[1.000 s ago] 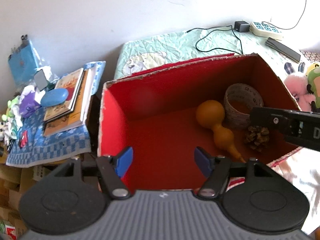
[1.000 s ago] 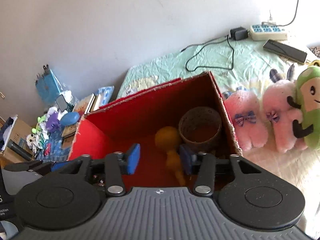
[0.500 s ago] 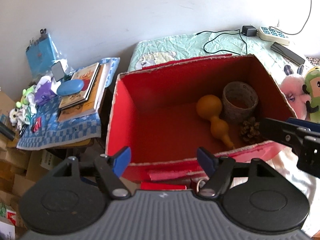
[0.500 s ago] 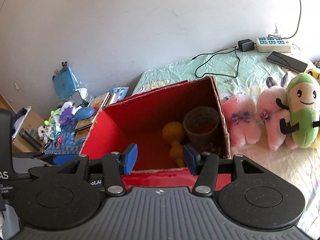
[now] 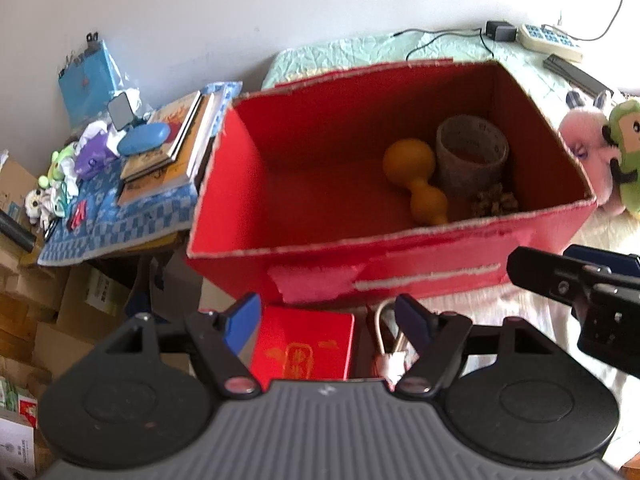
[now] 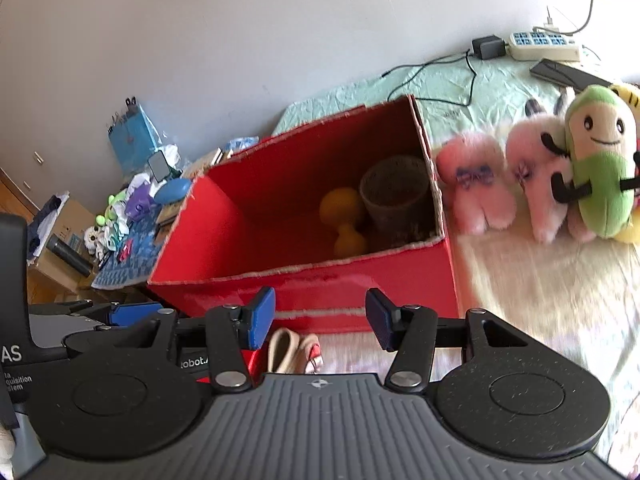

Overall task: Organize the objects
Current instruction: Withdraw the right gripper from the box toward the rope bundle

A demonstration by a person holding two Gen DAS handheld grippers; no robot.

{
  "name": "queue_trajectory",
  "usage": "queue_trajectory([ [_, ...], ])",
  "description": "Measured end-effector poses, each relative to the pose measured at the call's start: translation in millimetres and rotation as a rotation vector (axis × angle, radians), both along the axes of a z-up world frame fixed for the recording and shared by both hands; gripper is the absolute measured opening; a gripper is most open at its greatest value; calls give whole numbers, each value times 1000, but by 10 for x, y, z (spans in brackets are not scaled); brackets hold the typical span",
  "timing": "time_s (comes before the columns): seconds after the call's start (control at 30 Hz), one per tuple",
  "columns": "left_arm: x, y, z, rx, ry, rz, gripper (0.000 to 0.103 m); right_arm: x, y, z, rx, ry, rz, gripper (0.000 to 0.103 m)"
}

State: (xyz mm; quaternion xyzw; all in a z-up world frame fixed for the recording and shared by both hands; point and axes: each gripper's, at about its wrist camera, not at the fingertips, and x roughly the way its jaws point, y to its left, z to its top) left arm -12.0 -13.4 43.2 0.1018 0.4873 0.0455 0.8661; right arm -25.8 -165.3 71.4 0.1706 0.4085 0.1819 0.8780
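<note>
Left wrist: pinecone (image 5: 494,203) in red box (image 5: 400,264) at 1 o'clock, hidden in right view, left gripper (image 5: 328,322) & right gripper (image 6: 319,322) both spread, empty.

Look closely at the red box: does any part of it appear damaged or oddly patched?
Yes. The red box's front wall carries a paler, ragged-edged pink patch, and its top rim looks frayed and whitish, as if roughly cut.

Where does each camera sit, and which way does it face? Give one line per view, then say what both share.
Left wrist: on the left tool, facing the red box from its near side; its own open fingers and the right tool show.
Right wrist: on the right tool, facing the box and plush toys; open fingers and the left tool show.
Shared: box, gourd, basket.
</note>
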Motion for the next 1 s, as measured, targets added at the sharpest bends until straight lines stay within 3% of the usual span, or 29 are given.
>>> queue_trajectory([
  [0.37, -107, 7, -272, -1, 62, 16, 77, -49, 33, -252, -7, 107, 3, 54],
  [1.0, -99, 147, -530, -87, 131, -42, 74, 13, 215, -471, -7, 204, 30, 54],
])
